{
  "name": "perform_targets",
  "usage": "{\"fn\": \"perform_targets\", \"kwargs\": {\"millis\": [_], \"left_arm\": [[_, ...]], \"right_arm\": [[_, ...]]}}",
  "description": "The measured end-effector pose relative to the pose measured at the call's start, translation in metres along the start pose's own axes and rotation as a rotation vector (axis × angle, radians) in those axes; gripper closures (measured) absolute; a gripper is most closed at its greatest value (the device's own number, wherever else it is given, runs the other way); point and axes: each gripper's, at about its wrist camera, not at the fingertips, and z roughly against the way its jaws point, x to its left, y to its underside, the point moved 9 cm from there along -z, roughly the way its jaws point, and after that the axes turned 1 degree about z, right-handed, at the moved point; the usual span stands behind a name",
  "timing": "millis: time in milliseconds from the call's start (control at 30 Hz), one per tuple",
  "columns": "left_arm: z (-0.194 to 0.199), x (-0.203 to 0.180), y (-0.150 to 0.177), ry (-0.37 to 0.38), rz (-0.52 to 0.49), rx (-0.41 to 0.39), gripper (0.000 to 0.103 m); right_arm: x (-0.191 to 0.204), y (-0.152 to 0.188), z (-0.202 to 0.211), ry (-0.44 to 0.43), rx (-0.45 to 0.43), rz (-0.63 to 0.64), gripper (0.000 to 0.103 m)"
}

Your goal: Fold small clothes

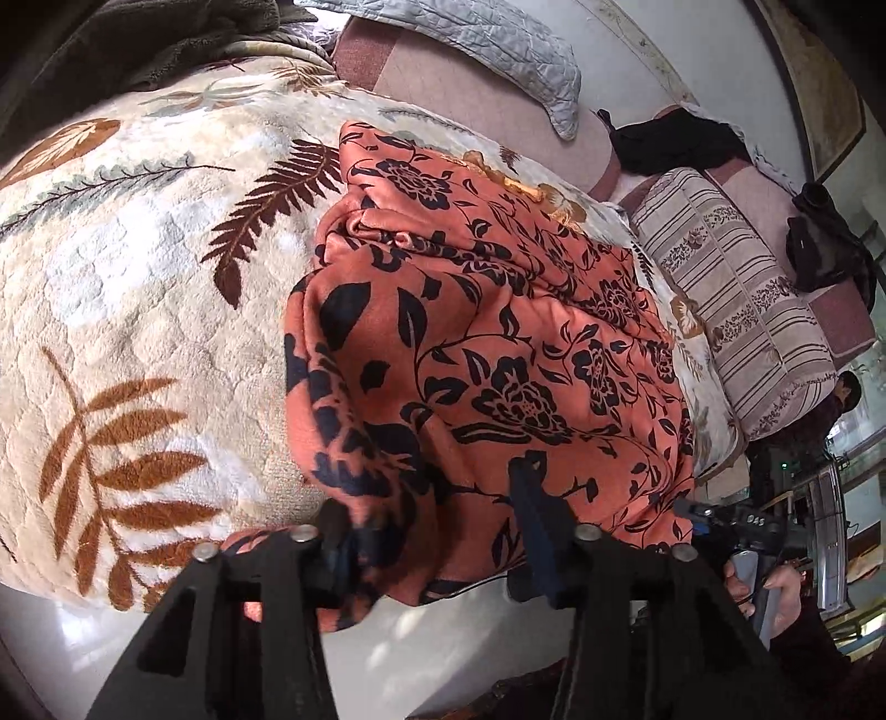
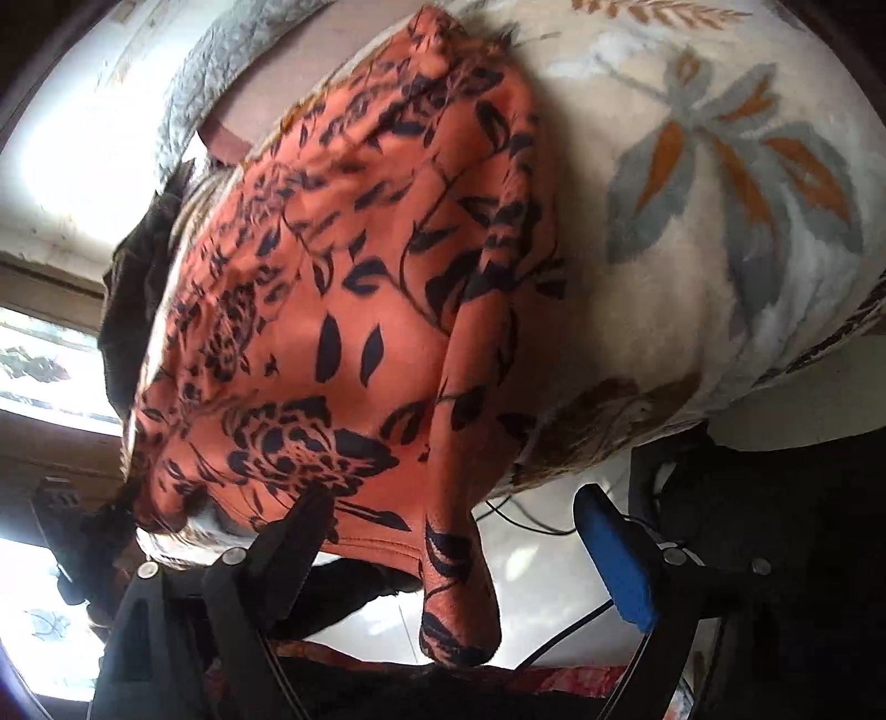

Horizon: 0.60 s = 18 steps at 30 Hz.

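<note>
An orange garment with a black flower print (image 1: 498,332) lies bunched on a cream fleece blanket with leaf patterns (image 1: 138,277), its near edge hanging over the bed's side. My left gripper (image 1: 432,509) is at that edge. One finger (image 1: 531,487) rests on top of the fabric and the other (image 1: 335,529) is half buried in a fold, with loose cloth between them. In the right wrist view the garment (image 2: 343,310) fills the middle. My right gripper (image 2: 459,531) stands wide open below it. A drooping fold (image 2: 459,598) hangs between the fingers and touches neither pad.
A striped cushion (image 1: 736,310), a grey quilted pillow (image 1: 482,50) and dark clothes (image 1: 675,138) lie on the seating beyond the blanket. A person (image 1: 847,393) sits at the far right. Pale floor (image 1: 443,637) shows below the bed edge, with a cable (image 2: 554,531) across it.
</note>
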Motion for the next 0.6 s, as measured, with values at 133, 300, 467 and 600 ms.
{"fn": "perform_targets", "kwargs": {"millis": [133, 300, 467, 600], "left_arm": [[-0.003, 0.0, 0.006, 0.011, -0.013, 0.031, 0.092], [0.017, -0.012, 0.0, 0.128, -0.03, -0.033, 0.096], [0.042, -0.028, -0.023, 0.216, -0.022, -0.104, 0.096], [0.061, -0.034, -0.07, 0.269, 0.051, -0.18, 0.096]], "right_arm": [[0.006, 0.015, -0.029, -0.007, 0.082, 0.03, 0.098], [0.038, -0.003, 0.035, -0.18, -0.073, 0.129, 0.099], [0.061, -0.054, 0.13, -0.375, -0.297, 0.128, 0.099], [0.062, -0.11, 0.168, -0.41, -0.429, 0.1, 0.099]]}}
